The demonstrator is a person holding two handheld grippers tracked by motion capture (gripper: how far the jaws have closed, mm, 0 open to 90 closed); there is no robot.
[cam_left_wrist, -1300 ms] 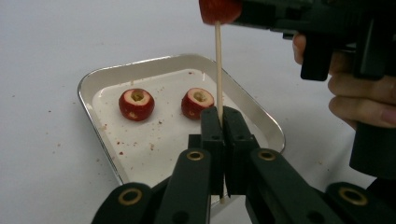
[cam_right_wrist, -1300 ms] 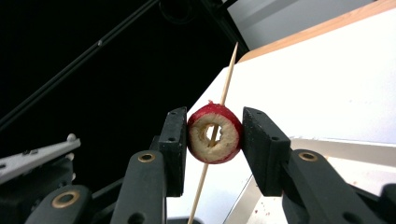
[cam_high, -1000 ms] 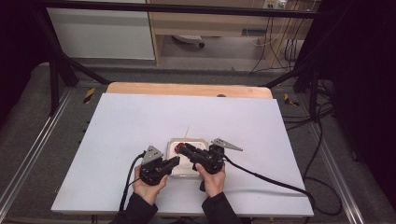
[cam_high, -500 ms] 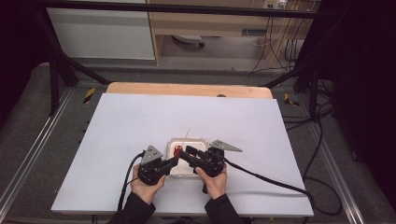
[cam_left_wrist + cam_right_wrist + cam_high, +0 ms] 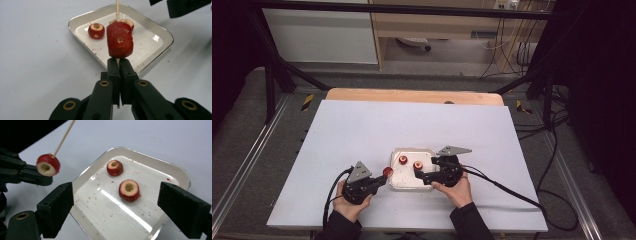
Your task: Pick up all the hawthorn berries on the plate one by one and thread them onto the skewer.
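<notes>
Left gripper (image 5: 117, 66) clamped on skewer (image 5: 117, 10) bearing one fruit piece (image 5: 119, 40); right gripper (image 5: 115, 207), jaws just opening, empty, above tray (image 5: 175, 173); nearest loose piece (image 5: 129, 190) at twelve o'clock, apparently closest to right.

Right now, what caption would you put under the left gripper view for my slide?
Left hand-held gripper shut on a wooden skewer through one red fruit piece, above a white tray holding two more.
</notes>
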